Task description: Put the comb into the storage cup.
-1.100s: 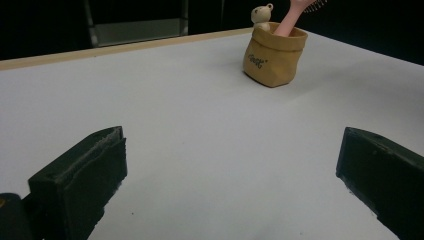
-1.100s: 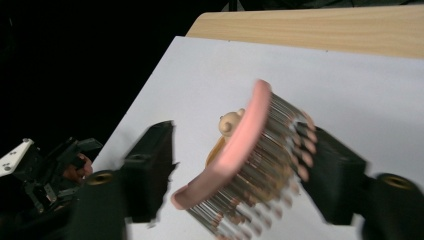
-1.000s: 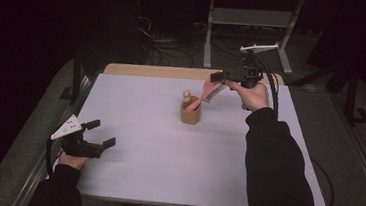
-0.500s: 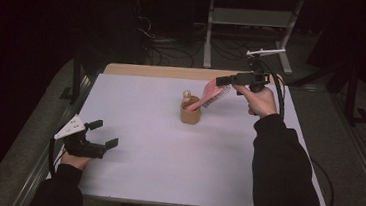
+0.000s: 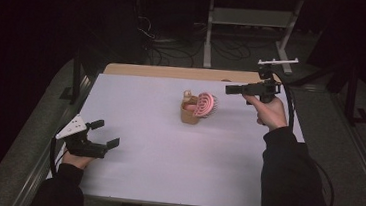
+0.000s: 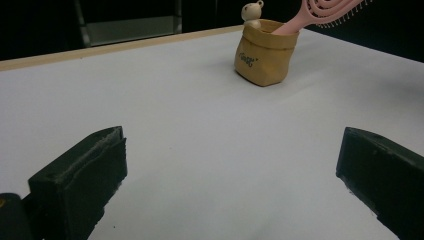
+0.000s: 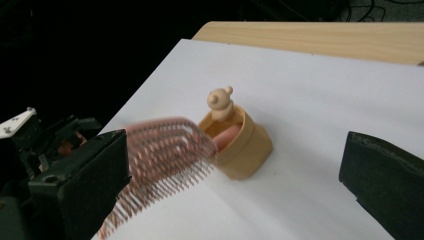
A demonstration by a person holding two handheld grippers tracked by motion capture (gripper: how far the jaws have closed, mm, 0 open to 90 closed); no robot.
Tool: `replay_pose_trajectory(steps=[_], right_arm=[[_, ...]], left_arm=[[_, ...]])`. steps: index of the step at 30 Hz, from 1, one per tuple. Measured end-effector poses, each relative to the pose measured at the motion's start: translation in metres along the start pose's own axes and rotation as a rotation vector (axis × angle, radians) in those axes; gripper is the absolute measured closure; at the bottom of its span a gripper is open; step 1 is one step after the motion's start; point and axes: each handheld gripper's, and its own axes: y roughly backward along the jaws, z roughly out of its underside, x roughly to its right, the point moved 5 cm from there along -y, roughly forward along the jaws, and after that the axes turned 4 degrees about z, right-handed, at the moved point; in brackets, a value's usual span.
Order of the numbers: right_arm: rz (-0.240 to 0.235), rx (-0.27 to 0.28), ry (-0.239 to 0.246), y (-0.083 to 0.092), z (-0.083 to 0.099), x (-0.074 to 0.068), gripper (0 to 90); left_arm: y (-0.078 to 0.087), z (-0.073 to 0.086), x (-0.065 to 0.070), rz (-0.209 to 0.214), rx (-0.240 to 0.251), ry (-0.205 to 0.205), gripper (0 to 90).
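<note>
Right gripper [image 5: 230, 89] held level above the far right part of the white table [image 5: 164, 181], jaws just opened and now standing wide apart with nothing between them, pads clear of everything. Just ahead of its jaw tips, a little lower: tan pouch [image 5: 190, 114], a small soft fabric cup with a rolled rim, upright on the table. Sticking out of that pouch, handle down inside and head up, tilted back toward the right gripper: pink hairbrush [image 5: 204, 105], its spiral-ribbed head and bristles hanging over the pouch rim. In the right gripper view the brush head [image 7: 165, 150] blurred and lying close beside the jaw at the left of that view; touching or just apart, hard to say through the blur. Behind the brush in the same pouch, at the rim: small cream bear figure [image 7: 220, 102], upright. On the pouch's front, in the left gripper view [image 6: 265, 55], a short dark printed word, too small and slanted to read. Left gripper [image 5: 103, 138] low at the near left of the table, well apart from the pouch, pointed toward it, jaws spread wide and empty. Beyond the white sheet, a strip of bare wooden edge [image 5: 173, 72].
</note>
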Motion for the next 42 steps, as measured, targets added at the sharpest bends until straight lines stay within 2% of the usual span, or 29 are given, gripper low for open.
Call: replay_pose_trajectory(steps=[4,9,12,18,24,32,42], right_arm=[[0.012,0.007,0.021,0.003,0.017,0.007,0.0],[0.043,-0.012,0.083,0.005,0.038,0.016,0.0],[0.043,-0.009,0.101,0.007,0.046,0.019,0.0],[0.053,0.003,0.125,0.013,0.055,0.021,0.0],[0.083,-0.015,0.151,0.017,0.065,0.024,0.0],[0.1,-0.022,0.179,0.021,0.076,0.028,0.0],[0.109,-0.003,0.184,0.028,0.086,0.03,0.0]], left_arm=[[0.0,0.0,0.001,0.003,-0.003,-0.004,0.0],[-0.001,0.001,0.0,0.003,-0.008,-0.004,0.0],[-0.001,0.001,0.0,0.002,-0.01,-0.002,0.0],[-0.001,0.001,0.0,0.002,-0.012,-0.002,0.0],[-0.001,0.001,0.0,0.003,-0.014,-0.002,0.0],[-0.001,0.002,0.0,0.003,-0.019,-0.003,0.0],[0.0,0.003,0.001,0.003,-0.023,-0.003,0.0]])
